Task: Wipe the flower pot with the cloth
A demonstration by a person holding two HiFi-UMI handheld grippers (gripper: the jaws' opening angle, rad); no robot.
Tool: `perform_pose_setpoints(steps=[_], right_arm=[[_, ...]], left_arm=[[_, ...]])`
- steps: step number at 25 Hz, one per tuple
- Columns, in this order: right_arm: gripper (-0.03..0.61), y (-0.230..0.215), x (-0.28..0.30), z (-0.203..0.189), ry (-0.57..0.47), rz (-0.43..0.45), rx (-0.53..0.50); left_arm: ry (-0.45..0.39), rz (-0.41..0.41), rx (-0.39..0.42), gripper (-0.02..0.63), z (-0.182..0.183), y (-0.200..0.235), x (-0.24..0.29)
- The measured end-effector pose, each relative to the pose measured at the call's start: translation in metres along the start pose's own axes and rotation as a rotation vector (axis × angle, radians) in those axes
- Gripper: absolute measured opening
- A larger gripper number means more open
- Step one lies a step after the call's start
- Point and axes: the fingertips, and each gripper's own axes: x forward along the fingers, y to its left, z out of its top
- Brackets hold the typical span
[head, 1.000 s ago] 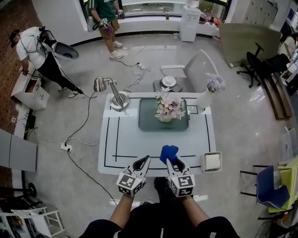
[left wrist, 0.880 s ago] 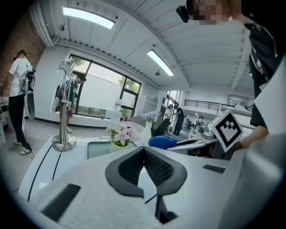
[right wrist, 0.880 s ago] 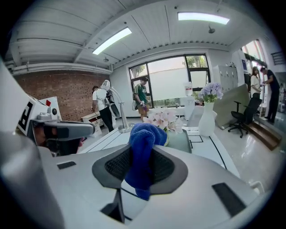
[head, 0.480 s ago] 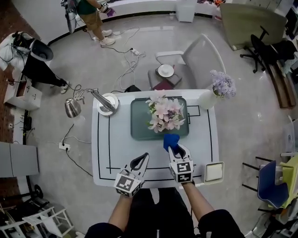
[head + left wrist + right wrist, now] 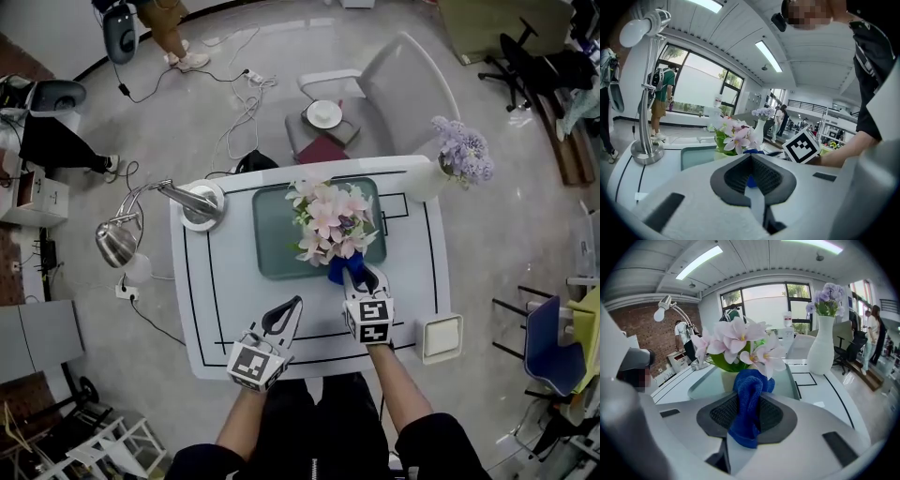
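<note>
A cream flower pot with pink flowers stands on a green glass tray in the middle of the white table. My right gripper is shut on a blue cloth. The cloth is bunched up at the pot's near side, under the blossoms; whether it touches the pot I cannot tell. My left gripper hovers over the table's front left of the pot, shut with nothing in it. In the left gripper view the pot and the cloth show beyond its jaws.
A desk lamp stands at the table's back left, its head hanging off the edge. A white vase with purple flowers is at the back right. A small white tray sits at the front right corner. A chair stands behind the table.
My right gripper has carried the blue cloth forward from the table's front edge up to the pot. The left gripper has stayed near the front; the head view has shifted over the table.
</note>
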Motion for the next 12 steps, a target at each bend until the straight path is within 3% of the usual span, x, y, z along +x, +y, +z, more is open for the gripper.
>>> perform_pose_setpoints(steps=[6,12], right_arm=[[0.103,-0.030,0.022,0.011,-0.006,-0.062,0.017],[0.104,-0.053,0.037,0.029,-0.039,-0.102,0.007]], left_arm=[[0.041,0.016,-0.013,0.008,-0.008,0.009,-0.001],[0.031,0.011,-0.016,0.007,-0.011,0.012,-0.005]])
